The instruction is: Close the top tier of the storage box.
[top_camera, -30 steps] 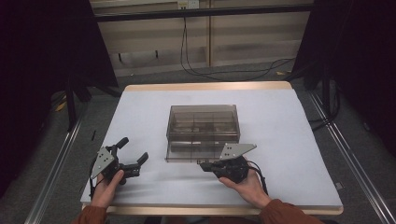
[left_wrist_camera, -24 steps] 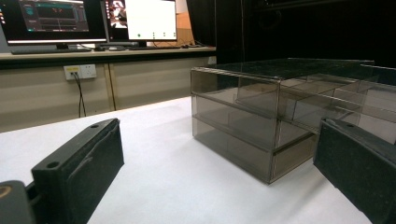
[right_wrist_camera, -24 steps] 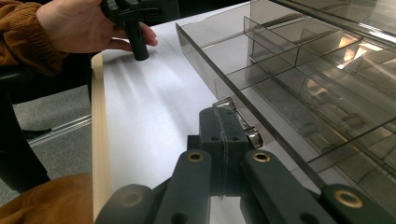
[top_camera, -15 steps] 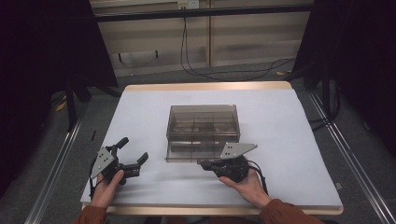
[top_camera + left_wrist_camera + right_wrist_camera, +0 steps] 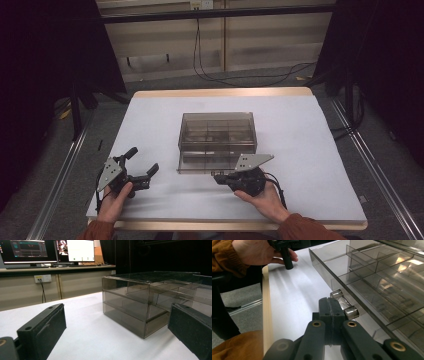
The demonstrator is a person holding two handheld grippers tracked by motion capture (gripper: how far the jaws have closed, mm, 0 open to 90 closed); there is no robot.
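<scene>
Right gripper view alone reveals the drawer's metal handle (image 5: 343, 305) beside closed right tongs (image 5: 331, 305).

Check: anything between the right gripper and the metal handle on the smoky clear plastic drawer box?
Nothing visible. The right gripper has its jaws shut, tips right beside the shiny metal handle on the smoky clear plastic drawer box; contact unclear.

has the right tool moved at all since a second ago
No. In the high view the right tool sits at the same spot by the front edge of the smoky plastic drawer box as before, its jaws shut beside the metal handle.
</scene>
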